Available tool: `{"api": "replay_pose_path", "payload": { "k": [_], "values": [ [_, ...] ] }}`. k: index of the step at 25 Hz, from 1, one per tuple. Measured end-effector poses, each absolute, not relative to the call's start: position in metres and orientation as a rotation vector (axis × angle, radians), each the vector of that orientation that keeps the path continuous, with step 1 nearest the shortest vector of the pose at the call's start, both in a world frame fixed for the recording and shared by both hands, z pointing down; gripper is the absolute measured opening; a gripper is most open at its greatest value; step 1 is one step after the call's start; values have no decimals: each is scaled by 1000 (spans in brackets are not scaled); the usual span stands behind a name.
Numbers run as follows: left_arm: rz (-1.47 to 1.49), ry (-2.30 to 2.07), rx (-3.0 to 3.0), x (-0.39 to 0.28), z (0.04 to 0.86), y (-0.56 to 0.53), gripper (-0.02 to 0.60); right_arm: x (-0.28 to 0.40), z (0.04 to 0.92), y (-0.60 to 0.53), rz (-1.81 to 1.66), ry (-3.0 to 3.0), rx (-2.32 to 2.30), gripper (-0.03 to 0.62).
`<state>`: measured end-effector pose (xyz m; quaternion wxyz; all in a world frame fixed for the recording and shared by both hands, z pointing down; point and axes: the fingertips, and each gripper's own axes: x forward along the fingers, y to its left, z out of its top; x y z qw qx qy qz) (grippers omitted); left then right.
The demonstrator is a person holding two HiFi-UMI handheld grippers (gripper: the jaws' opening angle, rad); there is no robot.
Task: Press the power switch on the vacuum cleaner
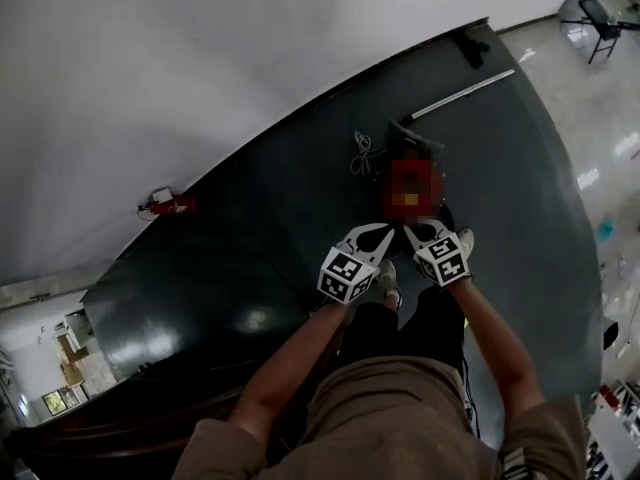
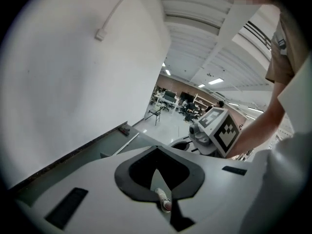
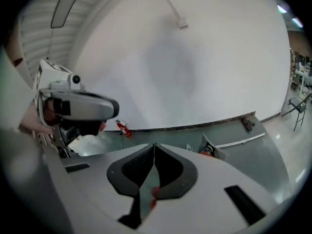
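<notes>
The vacuum cleaner [image 1: 411,164] lies on a dark green floor mat [image 1: 250,248], its red body partly under a mosaic patch. I cannot make out its power switch. Its silver wand [image 1: 462,92] runs up right to the floor head [image 1: 470,46]. Both grippers hover just short of the body, side by side. My left gripper [image 1: 384,232] is shut on nothing, its tips meeting [image 2: 156,148]. My right gripper [image 1: 415,231] is likewise shut and empty [image 3: 154,145]. In the right gripper view the vacuum cleaner [image 3: 212,151] shows beyond the jaws to the right.
A coiled cable [image 1: 362,153] lies left of the vacuum. A red fire extinguisher [image 1: 171,205] stands at the white wall [image 1: 200,58]. The person's legs and shoes are right below the grippers. A chair [image 1: 600,18] stands on the shiny floor at far right.
</notes>
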<state>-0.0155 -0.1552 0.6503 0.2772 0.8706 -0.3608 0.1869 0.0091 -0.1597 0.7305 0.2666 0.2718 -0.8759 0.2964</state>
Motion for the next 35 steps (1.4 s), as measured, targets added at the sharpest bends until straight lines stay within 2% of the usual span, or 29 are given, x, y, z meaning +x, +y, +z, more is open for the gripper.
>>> {"api": "replay_pose_path", "payload": {
  "k": [8,18,26,28,32,35],
  "values": [
    [380,-918,2497,-12,511,-117,6,45,549,-135,791,-2567,894,12],
    [231,-1085,2665,-79,406,-144,7,145,407,-146,479,-2612,1283,12],
    [239,-1336,2605,-173,414,-155,8,249,418,-155,395,-2391,1616,19],
    [273,-1383,2549,-195,437,-152,8,267,438,-157,417,-2326,1644,70],
    [335,-1444,2447,-222,487,-138,8,273,469,-144,519,-2284,1670,92],
    [322,-1409,2414,-214,512,-122,8,250,487,-129,555,-2294,1613,93]
  ]
}}
